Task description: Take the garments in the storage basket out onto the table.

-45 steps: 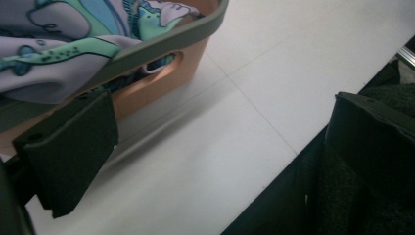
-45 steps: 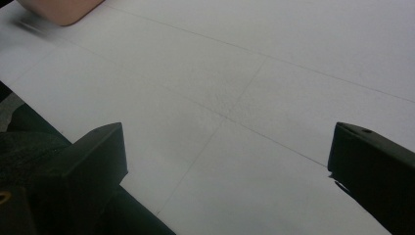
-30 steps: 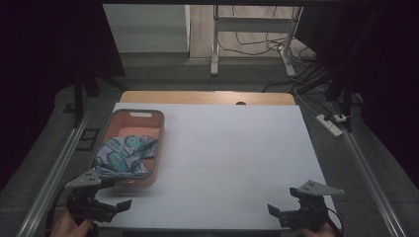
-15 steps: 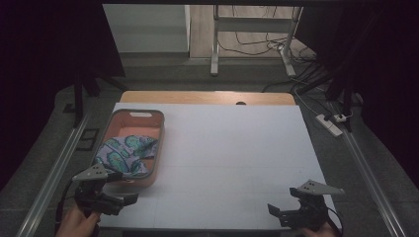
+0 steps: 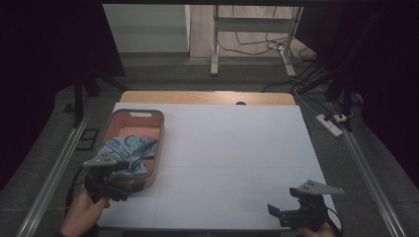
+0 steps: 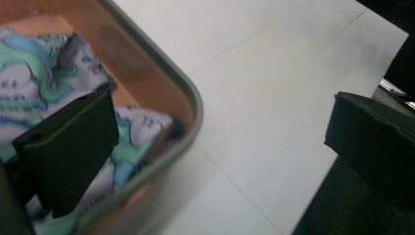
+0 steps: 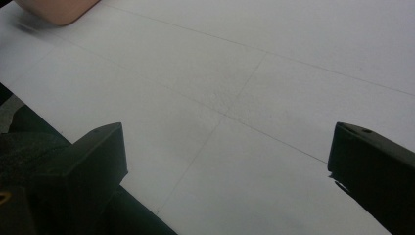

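Observation:
An orange basket (image 5: 143, 113) with a grey rim stands at the left of the white table (image 5: 237, 148). In it lies a crumpled patterned cloth (image 5: 127, 149) in green, blue and lilac. My left gripper (image 5: 129, 190) hovers open at the basket's near end. In the left gripper view, the left gripper (image 6: 218, 115) has one jaw over the cloth (image 6: 29, 83) inside the basket's rim (image 6: 192, 100) and the other out over the table's edge. My right gripper (image 5: 282, 215) is open at the table's near right edge, and the right gripper (image 7: 227, 142) has bare table between its jaws.
A wooden strip (image 5: 207, 97) borders the table's far edge. Metal rails (image 5: 54, 170) run along both sides. A power strip (image 5: 330, 124) and cables lie on the floor at the far right. A corner of the basket (image 7: 58, 10) appears in the right gripper view.
My left gripper has moved forward and to the right, up to the basket's near end. The right gripper has stayed where it was.

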The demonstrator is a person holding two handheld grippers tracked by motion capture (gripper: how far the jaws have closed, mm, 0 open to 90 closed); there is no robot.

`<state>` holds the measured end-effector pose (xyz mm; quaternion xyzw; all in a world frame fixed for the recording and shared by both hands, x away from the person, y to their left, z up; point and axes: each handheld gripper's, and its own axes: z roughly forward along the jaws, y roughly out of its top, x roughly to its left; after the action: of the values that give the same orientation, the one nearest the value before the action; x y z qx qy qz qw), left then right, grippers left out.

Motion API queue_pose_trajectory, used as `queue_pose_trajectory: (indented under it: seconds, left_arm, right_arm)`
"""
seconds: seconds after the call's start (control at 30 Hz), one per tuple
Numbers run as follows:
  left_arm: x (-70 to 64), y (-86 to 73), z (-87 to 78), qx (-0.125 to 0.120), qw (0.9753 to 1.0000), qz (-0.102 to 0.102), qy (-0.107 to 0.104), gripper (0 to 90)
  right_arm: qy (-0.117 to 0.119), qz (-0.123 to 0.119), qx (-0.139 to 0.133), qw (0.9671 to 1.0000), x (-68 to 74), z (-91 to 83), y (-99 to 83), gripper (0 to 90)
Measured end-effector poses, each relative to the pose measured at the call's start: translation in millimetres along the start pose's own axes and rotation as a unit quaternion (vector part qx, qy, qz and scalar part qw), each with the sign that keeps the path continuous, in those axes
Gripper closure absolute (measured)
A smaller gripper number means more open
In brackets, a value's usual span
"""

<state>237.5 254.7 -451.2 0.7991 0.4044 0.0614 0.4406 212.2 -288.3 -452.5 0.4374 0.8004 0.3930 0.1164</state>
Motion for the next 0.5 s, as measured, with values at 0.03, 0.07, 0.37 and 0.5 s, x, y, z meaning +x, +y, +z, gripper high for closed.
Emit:
queue_pose_trajectory:
  seconds: [0.03, 0.07, 0.37, 0.5]
  left_arm:
    - [1.9, 1.7, 1.6, 0.0, 1.0, 0.002, 0.002, 0.0]
    - [1.9, 1.7, 1.6, 0.0, 1.0, 0.002, 0.002, 0.0]
    - [27.2, 21.1, 12.9, 0.041, 0.9983, -0.001, 0.041, 0.4]
    - [38.8, 28.4, 12.8, 0.051, 0.9976, 0.0, 0.048, 0.5]
  right_arm:
    - [0.0, 0.0, 0.0, 1.0, 0.0, 0.0, 0.0, 1.2]
    - [0.0, 0.0, 0.0, 1.0, 0.0, 0.0, 0.0, 1.2]
    - [0.001, -0.003, 0.001, 1.0, 0.2, 0.1, 0.0, 1.2]
    - [0.001, -0.002, 0.002, 1.0, 0.1, 0.3, 0.0, 1.2]
